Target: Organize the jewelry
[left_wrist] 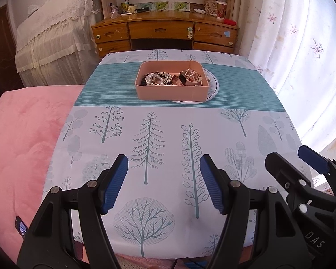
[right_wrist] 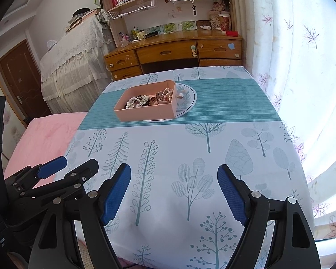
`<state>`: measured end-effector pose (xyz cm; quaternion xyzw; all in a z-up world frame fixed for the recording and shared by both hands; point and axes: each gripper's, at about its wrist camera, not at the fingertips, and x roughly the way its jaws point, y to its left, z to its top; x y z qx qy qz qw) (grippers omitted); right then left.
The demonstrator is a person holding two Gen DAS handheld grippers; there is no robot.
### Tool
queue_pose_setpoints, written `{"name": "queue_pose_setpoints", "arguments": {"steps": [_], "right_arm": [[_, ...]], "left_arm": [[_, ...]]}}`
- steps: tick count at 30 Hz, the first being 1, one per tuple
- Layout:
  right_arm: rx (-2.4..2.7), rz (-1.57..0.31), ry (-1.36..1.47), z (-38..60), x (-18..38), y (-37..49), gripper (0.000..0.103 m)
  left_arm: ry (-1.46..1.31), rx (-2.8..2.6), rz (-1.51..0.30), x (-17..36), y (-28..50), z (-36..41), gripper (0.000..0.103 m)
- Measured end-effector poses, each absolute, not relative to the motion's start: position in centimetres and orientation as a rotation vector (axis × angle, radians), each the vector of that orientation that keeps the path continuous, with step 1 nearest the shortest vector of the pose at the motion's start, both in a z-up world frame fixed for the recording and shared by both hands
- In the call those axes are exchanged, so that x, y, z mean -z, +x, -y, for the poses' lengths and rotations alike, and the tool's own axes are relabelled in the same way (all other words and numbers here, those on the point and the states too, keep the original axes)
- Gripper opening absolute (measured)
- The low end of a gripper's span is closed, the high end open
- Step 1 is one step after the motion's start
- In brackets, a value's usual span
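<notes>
A pink rectangular box (left_wrist: 171,90) sits open-topped on the bench's (left_wrist: 168,134) teal striped band, partly over a round white plate (left_wrist: 214,87) that shows at its right side. Inside lies a tangle of jewelry (left_wrist: 159,79): white pearl strands (left_wrist: 150,79) towards the left, dark sparkling pieces in the middle, and another pearl string (left_wrist: 191,71) draped over a small pink inner compartment (left_wrist: 196,79) at the right end.
</notes>
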<state>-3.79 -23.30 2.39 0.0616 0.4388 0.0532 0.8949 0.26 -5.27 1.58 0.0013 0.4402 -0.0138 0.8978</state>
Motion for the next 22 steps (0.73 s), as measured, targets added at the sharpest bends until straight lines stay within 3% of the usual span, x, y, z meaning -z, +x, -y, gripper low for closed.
{"name": "queue_pose_setpoints", "arguments": {"steps": [22], "right_arm": [[-0.112, -0.918, 0.130, 23.36, -2.19, -3.72, 0.081]], "left_arm": [[0.012, 0.021, -0.921, -1.33, 0.15, 4.79, 0.065]]}}
